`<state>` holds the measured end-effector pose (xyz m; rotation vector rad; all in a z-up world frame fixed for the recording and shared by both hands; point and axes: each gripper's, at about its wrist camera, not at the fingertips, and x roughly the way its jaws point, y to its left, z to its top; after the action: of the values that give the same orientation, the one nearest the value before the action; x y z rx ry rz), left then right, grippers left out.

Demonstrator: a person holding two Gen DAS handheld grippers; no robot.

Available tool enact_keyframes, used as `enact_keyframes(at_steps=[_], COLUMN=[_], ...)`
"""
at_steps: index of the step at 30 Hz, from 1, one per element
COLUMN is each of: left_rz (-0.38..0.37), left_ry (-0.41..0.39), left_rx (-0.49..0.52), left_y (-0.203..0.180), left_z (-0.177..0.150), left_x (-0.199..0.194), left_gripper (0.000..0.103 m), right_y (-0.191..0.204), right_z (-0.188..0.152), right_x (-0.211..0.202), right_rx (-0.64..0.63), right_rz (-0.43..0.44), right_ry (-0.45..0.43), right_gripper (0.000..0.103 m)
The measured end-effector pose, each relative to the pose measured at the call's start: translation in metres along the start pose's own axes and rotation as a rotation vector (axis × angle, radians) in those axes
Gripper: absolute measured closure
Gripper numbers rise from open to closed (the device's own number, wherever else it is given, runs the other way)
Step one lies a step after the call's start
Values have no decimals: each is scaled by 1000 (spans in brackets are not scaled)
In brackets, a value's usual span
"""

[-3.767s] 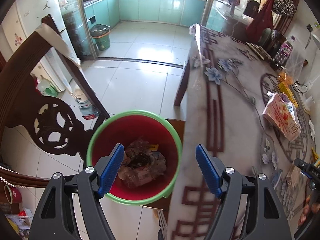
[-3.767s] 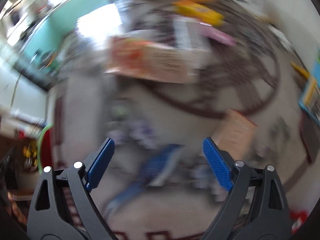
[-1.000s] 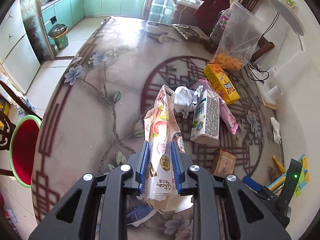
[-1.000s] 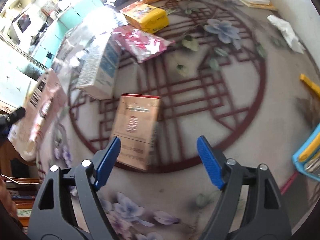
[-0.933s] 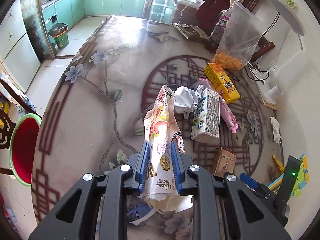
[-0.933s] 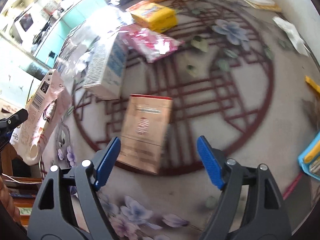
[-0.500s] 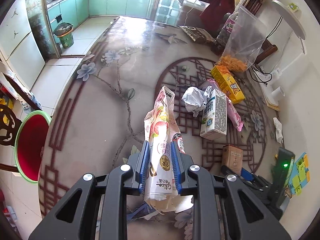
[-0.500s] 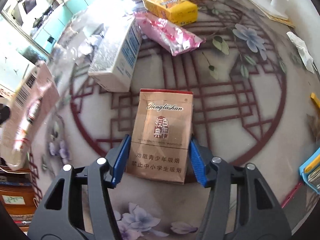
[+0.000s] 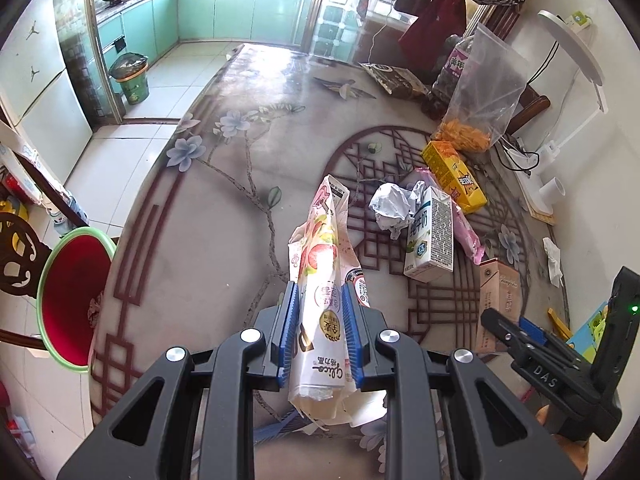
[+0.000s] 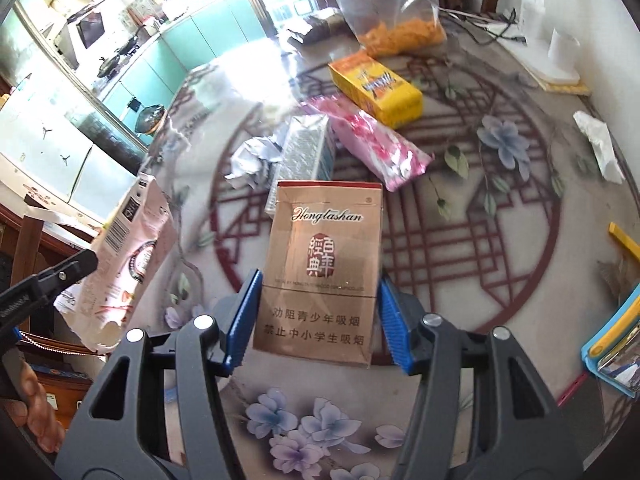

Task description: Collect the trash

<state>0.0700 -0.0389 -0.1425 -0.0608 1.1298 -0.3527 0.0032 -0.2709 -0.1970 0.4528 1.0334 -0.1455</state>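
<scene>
On my left gripper (image 9: pixel 319 322) the jaws were clamped on a flattened pink snack bag (image 9: pixel 325 276), which stood up between the blue pads and leaned away toward twelve o'clock over the worktop (image 9: pixel 224 216). In the right wrist view the same bag (image 10: pixel 124 256) hung at nine o'clock, clear of the surface.

My right gripper (image 10: pixel 320 316) had its jaws pressed against both long edges of a brown cigarette pack (image 10: pixel 326 268), printed face toward the camera, lifted off the worktop (image 10: pixel 520 264). From the left wrist view that pack (image 9: pixel 499 300) showed at three o'clock, with the right gripper (image 9: pixel 520 332) just below it.

More trash lay on the patterned circle beyond the pack: a crumpled foil wad (image 9: pixel 394 206) at one o'clock, touching a white milk carton (image 9: pixel 430 236) lying on its side, a pink wrapper (image 10: pixel 380 148) just behind the carton, and a yellow box (image 10: pixel 376 86) farther out toward twelve o'clock. A clear bag of orange snacks (image 9: pixel 476 92) stood beyond the box. A white tissue scrap (image 10: pixel 600 144) sat well apart at two o'clock.

The red bin with a green rim (image 9: pixel 70 296) stood off the worktop's edge at nine o'clock in the left wrist view.
</scene>
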Motion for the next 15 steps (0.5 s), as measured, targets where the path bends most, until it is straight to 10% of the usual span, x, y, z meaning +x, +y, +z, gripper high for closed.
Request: enact_keyframes(at_steps=[15], left_rz=[17], left_ry=[-55], left_rx=[39], left_y=[28], left_z=[-14], left_x=[-28], left_gripper=[83], right_y=[76], right_z=[-10], right_x=[-22], right_rx=[-136], right_rz=[34], right_ry=[-50], right_gripper=[48])
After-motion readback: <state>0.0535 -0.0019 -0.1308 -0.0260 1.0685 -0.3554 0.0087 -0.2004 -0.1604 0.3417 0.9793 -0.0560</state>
